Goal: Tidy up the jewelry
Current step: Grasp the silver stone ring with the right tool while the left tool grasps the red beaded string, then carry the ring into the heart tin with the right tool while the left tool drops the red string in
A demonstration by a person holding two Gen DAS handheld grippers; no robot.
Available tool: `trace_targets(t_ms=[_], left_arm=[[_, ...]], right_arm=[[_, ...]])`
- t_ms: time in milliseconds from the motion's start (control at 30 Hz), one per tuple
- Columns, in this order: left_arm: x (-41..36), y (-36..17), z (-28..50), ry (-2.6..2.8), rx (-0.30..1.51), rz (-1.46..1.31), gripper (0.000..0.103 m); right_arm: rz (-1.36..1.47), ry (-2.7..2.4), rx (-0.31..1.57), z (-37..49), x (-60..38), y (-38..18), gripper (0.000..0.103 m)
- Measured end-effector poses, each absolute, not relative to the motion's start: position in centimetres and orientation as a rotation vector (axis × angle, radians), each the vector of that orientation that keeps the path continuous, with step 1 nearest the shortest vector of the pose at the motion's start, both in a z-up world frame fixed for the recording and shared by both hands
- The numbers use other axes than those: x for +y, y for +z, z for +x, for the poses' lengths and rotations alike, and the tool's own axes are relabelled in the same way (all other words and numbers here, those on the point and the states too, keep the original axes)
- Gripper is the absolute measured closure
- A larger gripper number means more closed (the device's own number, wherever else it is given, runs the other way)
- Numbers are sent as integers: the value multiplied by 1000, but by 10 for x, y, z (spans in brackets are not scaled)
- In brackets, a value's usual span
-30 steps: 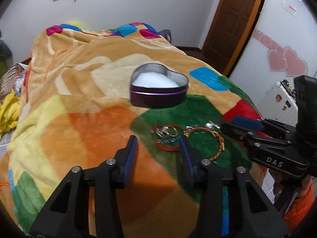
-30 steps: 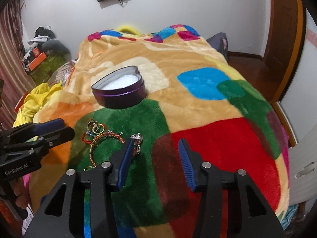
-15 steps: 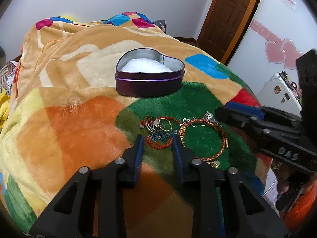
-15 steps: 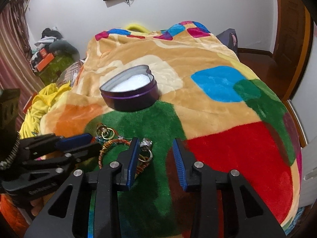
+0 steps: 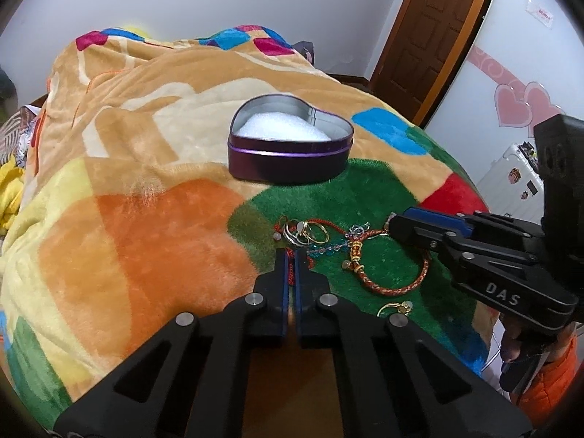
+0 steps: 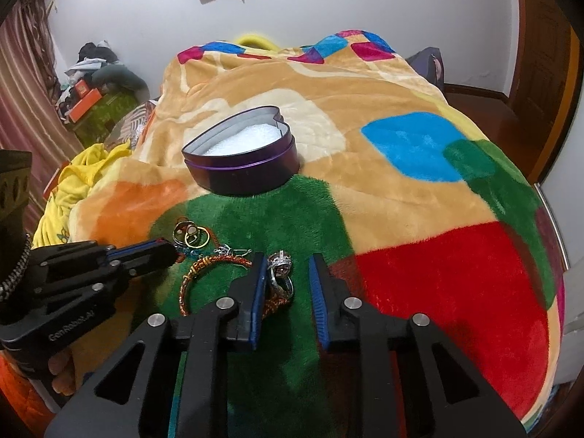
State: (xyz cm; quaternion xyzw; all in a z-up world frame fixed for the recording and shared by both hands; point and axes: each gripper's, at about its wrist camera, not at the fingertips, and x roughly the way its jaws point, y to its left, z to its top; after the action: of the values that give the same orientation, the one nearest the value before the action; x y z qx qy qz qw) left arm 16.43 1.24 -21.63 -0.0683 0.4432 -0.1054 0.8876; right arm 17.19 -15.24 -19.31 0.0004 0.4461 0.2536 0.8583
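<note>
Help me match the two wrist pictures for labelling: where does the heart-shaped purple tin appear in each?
Left wrist view: the heart-shaped purple tin sits just above centre, on the blanket.
Right wrist view: the tin is left of centre, in the upper half.
Shared landmark: the green blanket patch just in front of the tin.

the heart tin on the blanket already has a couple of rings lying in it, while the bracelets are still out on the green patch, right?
Not quite: the heart tin holds only its white padding, as the left wrist view shows. The rings lie with the bracelets on the green patch of the blanket.
</note>
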Motion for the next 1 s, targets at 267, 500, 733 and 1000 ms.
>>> trace_targets(t_ms=[267, 500, 733, 1000], left_arm=[[14, -193, 159, -208, 865, -126, 103], [17, -164, 154, -199, 795, -109, 103], [21, -137, 152, -194, 726, -100, 103], [21, -99, 154, -192, 629, -64, 103]], right_arm=[[-19, 548, 940, 173, -148, -194, 91], [18, 538, 903, 168, -159, -177, 91], [27, 526, 832, 164, -165, -152, 91], [46, 535, 769, 167, -162, -130, 91]])
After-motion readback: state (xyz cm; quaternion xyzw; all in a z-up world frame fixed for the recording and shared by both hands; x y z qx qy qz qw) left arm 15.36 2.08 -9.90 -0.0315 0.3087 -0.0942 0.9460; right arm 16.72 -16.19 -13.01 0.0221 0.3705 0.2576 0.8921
